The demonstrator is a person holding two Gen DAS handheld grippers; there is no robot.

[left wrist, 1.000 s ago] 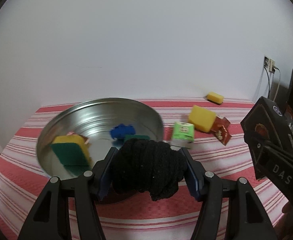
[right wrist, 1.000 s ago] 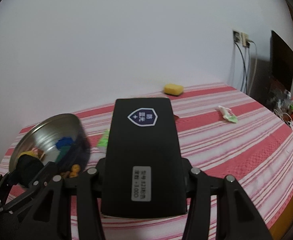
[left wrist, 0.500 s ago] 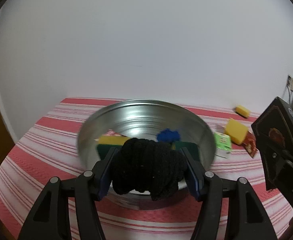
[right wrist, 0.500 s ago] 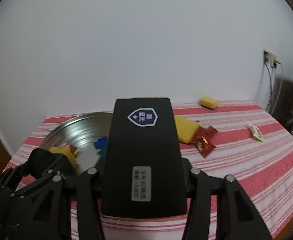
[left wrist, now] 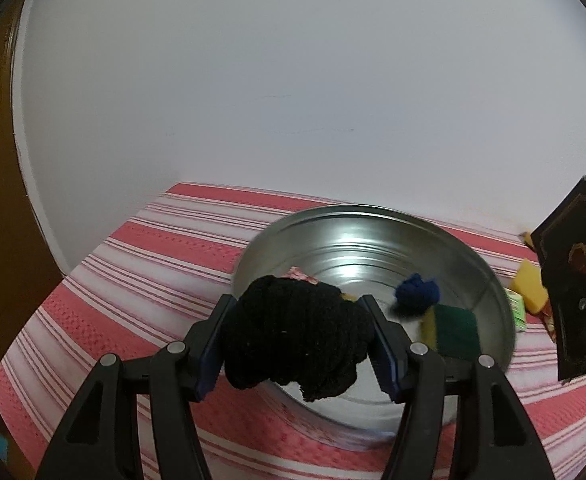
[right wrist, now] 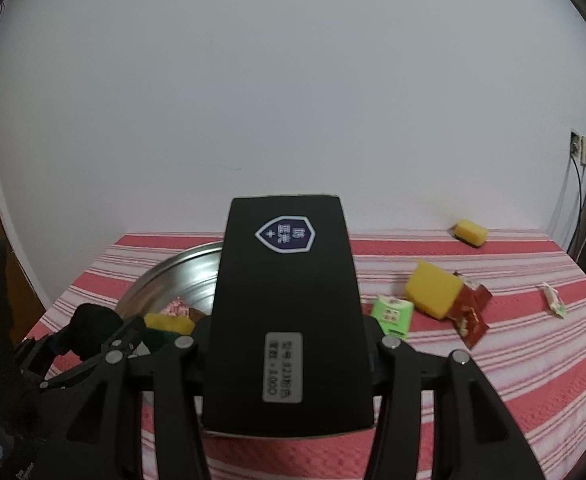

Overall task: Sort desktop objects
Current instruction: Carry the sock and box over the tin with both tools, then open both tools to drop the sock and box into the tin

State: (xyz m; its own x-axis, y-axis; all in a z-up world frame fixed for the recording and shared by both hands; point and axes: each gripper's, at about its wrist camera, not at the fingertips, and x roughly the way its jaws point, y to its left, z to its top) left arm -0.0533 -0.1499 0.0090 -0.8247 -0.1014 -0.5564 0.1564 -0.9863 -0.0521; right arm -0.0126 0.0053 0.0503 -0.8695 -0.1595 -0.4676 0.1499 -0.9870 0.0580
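Note:
My left gripper (left wrist: 299, 344) is shut on a black knitted bundle (left wrist: 295, 340) and holds it over the near left rim of a round metal basin (left wrist: 489, 276). The basin holds a blue knitted ball (left wrist: 417, 294), a yellow-green sponge (left wrist: 451, 328) and a pink wrapper (left wrist: 303, 275). My right gripper (right wrist: 287, 332) is shut on a flat black box (right wrist: 287, 320) with a shield logo, held above the table just right of the basin (right wrist: 181, 276). The box also shows at the right edge of the left wrist view (left wrist: 573, 276).
On the red striped tablecloth (right wrist: 493, 360), right of the basin, lie a green carton (right wrist: 393, 316), a yellow sponge (right wrist: 433, 294), red snack packets (right wrist: 471, 314), a small candy (right wrist: 553, 300) and a far sponge (right wrist: 471, 233). A white wall stands behind; cables hang at right.
The left gripper with the black bundle has swung left, so the basin now sits to its right. The right gripper with the box has turned left towards the basin.

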